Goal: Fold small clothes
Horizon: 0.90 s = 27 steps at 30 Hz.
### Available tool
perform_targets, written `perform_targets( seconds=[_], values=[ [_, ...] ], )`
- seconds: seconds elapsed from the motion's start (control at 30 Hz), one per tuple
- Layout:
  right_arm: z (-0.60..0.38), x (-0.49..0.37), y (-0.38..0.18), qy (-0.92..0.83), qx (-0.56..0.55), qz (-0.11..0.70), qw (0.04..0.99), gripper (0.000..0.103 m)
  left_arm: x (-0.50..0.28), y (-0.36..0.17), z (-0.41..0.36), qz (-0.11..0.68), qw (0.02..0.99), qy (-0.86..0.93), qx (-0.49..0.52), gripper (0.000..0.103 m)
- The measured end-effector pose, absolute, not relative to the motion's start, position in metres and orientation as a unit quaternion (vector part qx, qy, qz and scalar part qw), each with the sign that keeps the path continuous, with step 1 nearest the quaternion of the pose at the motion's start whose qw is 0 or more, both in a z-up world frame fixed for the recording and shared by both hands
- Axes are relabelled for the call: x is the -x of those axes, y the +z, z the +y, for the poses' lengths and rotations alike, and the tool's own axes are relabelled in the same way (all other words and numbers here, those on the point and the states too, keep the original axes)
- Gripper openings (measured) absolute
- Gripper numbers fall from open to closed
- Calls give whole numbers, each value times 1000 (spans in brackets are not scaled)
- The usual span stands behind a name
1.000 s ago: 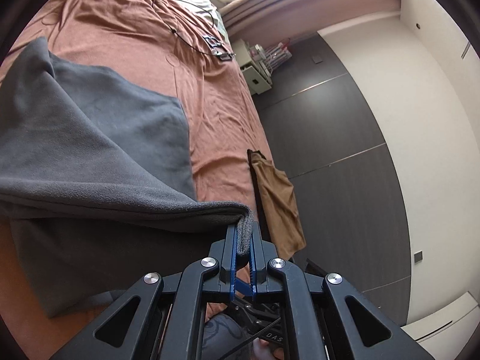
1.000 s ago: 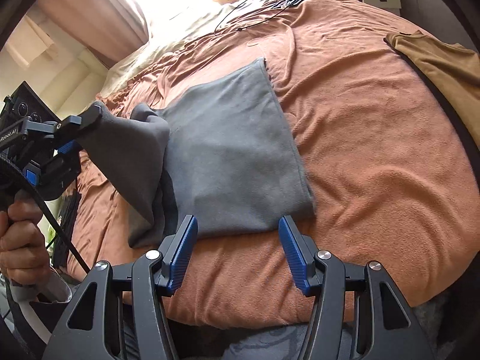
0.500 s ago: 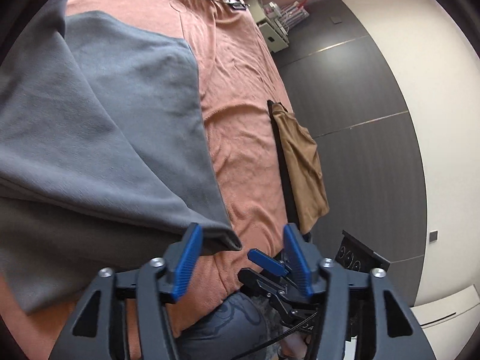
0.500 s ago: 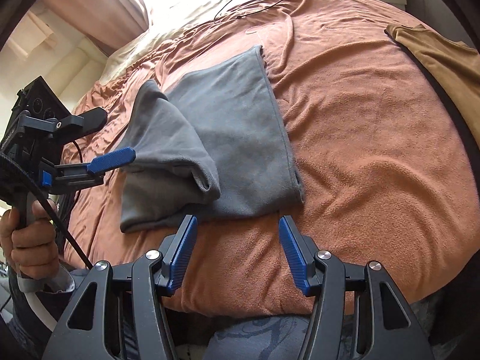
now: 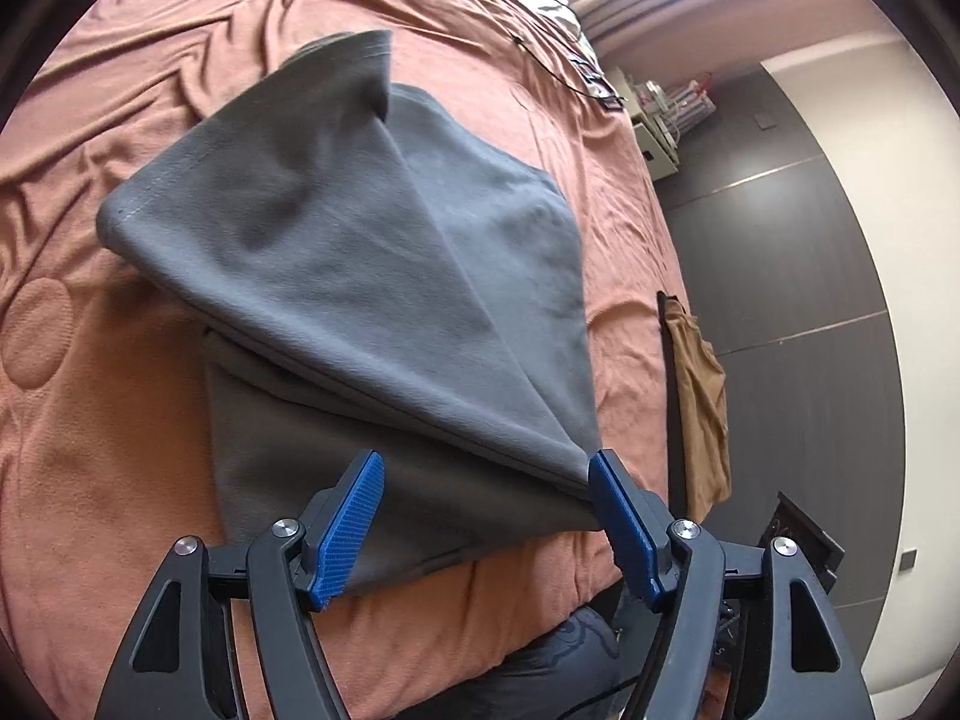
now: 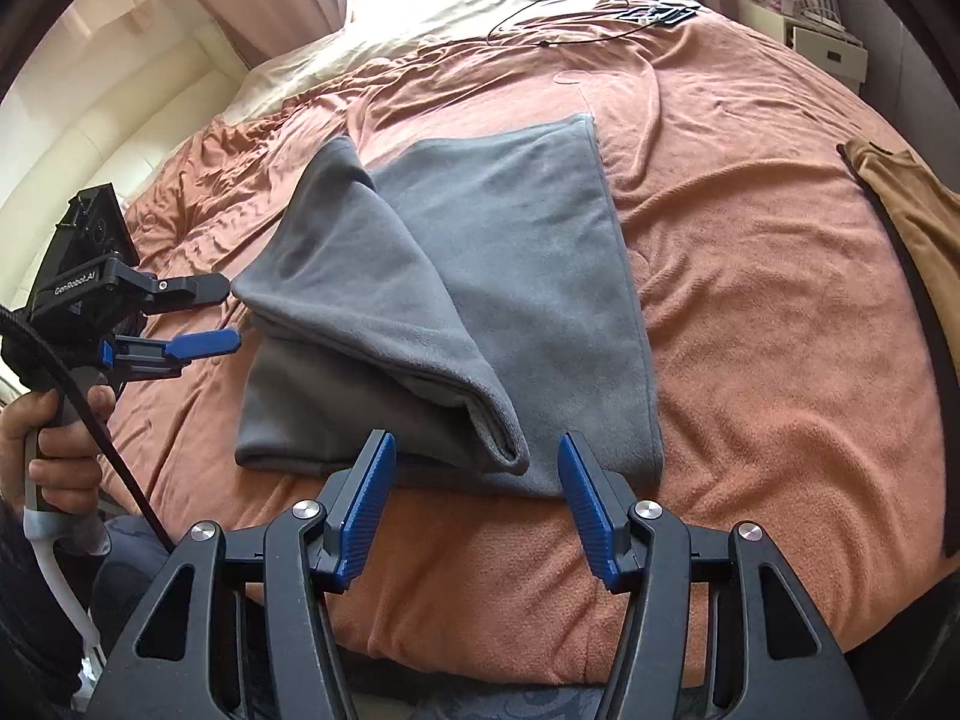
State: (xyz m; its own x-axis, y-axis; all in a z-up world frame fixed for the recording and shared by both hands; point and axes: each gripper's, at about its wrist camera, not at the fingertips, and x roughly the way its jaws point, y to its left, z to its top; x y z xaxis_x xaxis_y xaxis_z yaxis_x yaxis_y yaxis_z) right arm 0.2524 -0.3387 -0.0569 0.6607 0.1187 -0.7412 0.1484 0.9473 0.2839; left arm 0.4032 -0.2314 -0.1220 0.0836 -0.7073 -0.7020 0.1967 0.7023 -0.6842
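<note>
Since a second ago my left gripper [image 5: 486, 516] has let go of the grey fleece garment [image 5: 384, 276]; its jaws stand spread wide and pinch nothing, the folded corner lying just past the right pad. My right gripper [image 6: 477, 501] hovers with jaws equally spread at the garment's near edge, apart from it. From there I see the left gripper [image 6: 210, 315] off the cloth's left side. That garment lies on the rust-coloured bedspread [image 6: 780, 312], one flap laid diagonally over the rest. Further right a tan garment [image 6: 918, 210] lies at the bed's edge. A black cable [image 6: 564, 18] sits near the pillows.
</note>
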Motion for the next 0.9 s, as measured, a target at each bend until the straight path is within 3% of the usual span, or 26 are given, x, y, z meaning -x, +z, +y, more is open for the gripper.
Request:
perform_targets(
  seconds=[0.07, 0.3, 0.63, 0.67, 0.73, 0.77, 0.8, 0.9],
  values=[
    [-338, -255, -56, -9, -155, 412, 898, 45, -407, -127, -223, 597, 707, -310, 217, 72],
    [-334, -265, -60, -13, -129, 428, 894, 43, -424, -154, -212, 612, 704, -272, 234, 72],
    [-334, -273, -63, -11, -113, 437, 892, 27, -443, -178, -205, 605, 707, -247, 272, 71],
    [-333, -273, -63, -10, -110, 437, 893, 25, -445, -178, -205, 601, 711, -245, 272, 68],
    [-334, -272, -63, -8, -108, 434, 894, 20, -450, -181, -205, 604, 708, -241, 276, 42],
    [-335, -271, -62, -6, -109, 432, 895, 17, -453, -183, -204, 609, 702, -239, 283, 34],
    [-337, -270, -62, -5, -110, 429, 896, 16, -455, -183, -202, 611, 699, -237, 286, 17],
    [-341, -269, -64, -7, -116, 426, 897, 10, -457, -169, -204, 596, 708, -251, 284, 11]
  ],
)
